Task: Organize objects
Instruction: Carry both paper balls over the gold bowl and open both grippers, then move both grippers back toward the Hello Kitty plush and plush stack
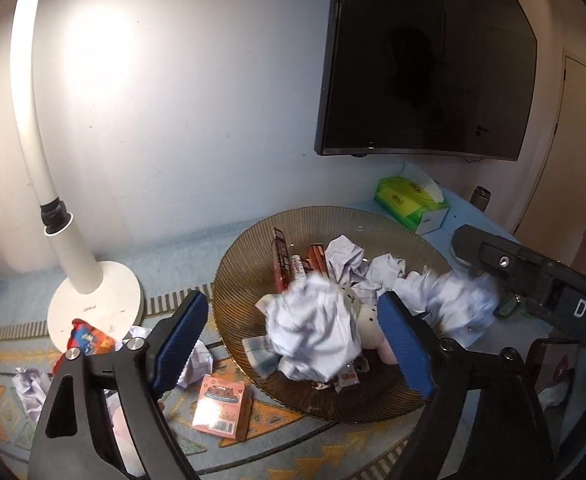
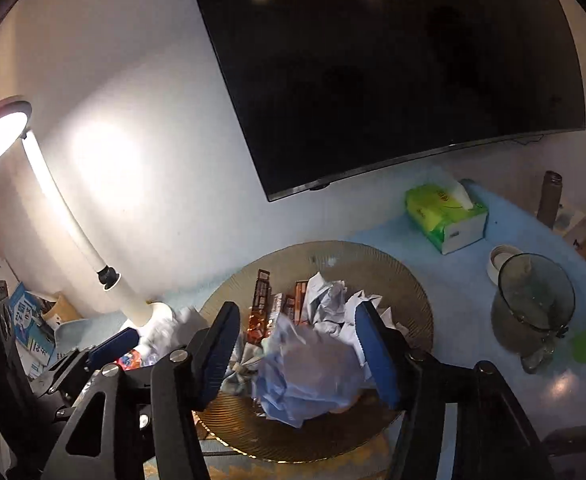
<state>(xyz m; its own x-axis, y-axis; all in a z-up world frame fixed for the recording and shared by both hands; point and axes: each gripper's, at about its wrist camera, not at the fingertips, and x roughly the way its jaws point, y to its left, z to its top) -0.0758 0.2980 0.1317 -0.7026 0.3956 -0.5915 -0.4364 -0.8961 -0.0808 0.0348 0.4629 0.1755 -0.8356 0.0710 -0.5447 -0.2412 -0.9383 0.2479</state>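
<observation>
A blurred crumpled paper ball (image 1: 313,332) lies between the spread jaws of the left gripper (image 1: 293,336), ungripped, over the ribbed amber bowl (image 1: 245,264) on the worktop (image 1: 173,256). The bowl holds more crumpled paper (image 1: 345,260), snack packets (image 1: 283,260) and a plush toy (image 1: 373,328). The right gripper (image 2: 297,352) is likewise open around blurred paper (image 2: 309,376).

Readable lettering in the scene

White letters "DAS" are showing on the black body of the right tongs (image 1: 481,280), cut off at the frame edge. Small print is sitting on the lamp base (image 1: 93,312), the green tissue box (image 1: 409,200) and the pink box (image 1: 223,408), all too small to read.
</observation>
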